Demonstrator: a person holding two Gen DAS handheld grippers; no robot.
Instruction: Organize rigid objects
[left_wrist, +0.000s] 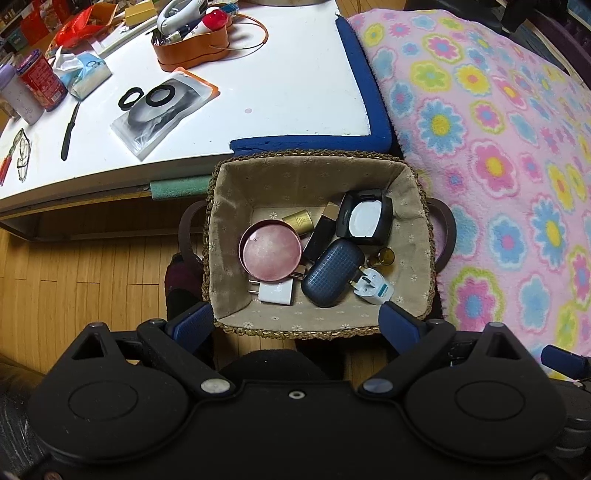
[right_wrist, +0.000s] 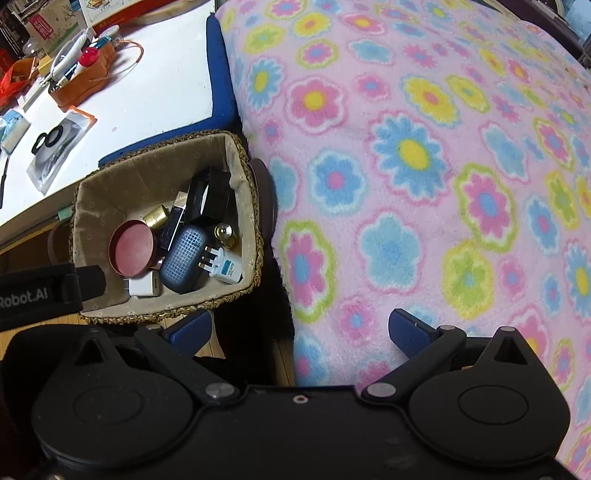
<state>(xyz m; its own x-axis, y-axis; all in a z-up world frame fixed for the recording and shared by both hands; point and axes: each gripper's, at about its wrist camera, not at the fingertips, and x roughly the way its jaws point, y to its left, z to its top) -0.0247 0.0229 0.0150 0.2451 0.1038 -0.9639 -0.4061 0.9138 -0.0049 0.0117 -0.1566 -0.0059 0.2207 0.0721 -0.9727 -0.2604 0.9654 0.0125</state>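
Note:
A woven basket (left_wrist: 229, 236) with cloth lining stands on the floor between a white table and a bed. In it lie a round pink tin (left_wrist: 271, 250), a navy case (left_wrist: 332, 273), a black compact (left_wrist: 365, 218), a white charger (left_wrist: 276, 293), a white plug adapter (left_wrist: 373, 286), a gold cap (left_wrist: 298, 220) and a small amber bottle (left_wrist: 386, 256). My left gripper (left_wrist: 295, 321) is open and empty above the basket's near rim. My right gripper (right_wrist: 299, 332) is open and empty over the bed edge, right of the basket (right_wrist: 243, 177).
The white table (left_wrist: 277, 92) with blue edge padding carries an orange tray (left_wrist: 192, 51), a packet with black rings (left_wrist: 162, 110), tissues, a red can and a knife. The flowered pink blanket (right_wrist: 424, 166) covers the bed at right. Wooden floor lies at left.

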